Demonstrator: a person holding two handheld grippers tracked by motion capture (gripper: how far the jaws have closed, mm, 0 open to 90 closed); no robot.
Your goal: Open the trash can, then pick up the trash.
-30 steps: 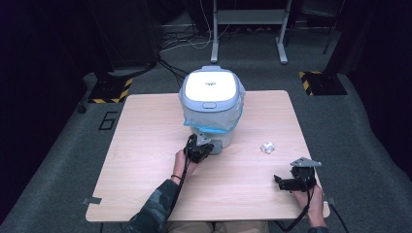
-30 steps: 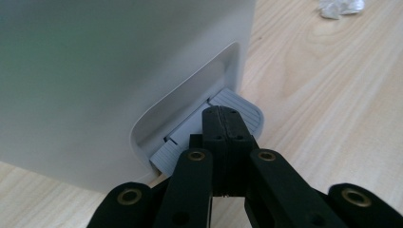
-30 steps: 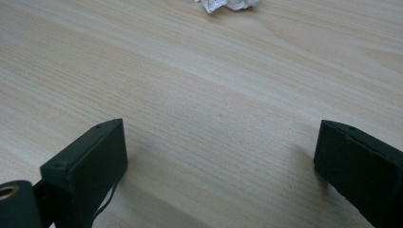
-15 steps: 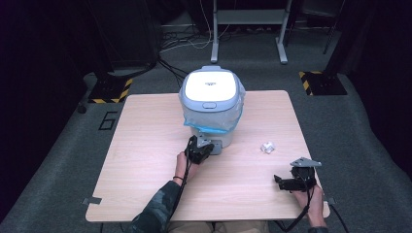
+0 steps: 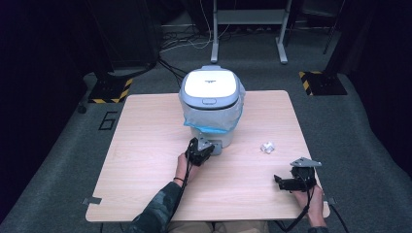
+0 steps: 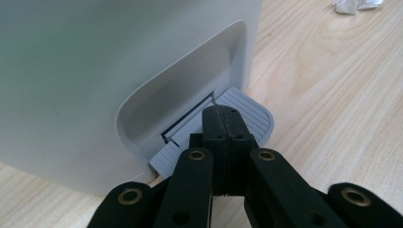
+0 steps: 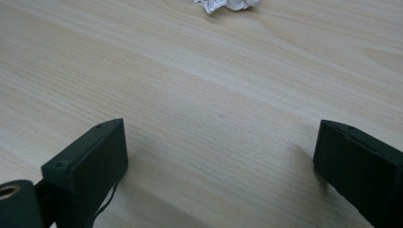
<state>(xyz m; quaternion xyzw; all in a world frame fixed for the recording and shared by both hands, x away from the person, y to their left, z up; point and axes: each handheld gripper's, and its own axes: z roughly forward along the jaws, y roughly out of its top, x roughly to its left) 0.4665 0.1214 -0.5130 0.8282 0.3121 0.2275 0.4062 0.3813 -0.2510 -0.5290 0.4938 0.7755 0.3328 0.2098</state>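
The left gripper, jaws shut, pressed the bin's small stiff pedal; the bin looked light. The right gripper's jaws stood wide.

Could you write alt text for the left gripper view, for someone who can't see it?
Two black jaws, shut together, rest their tips on the grey ribbed pedal at the foot of a white bin. The bin stands on a pale wooden table.
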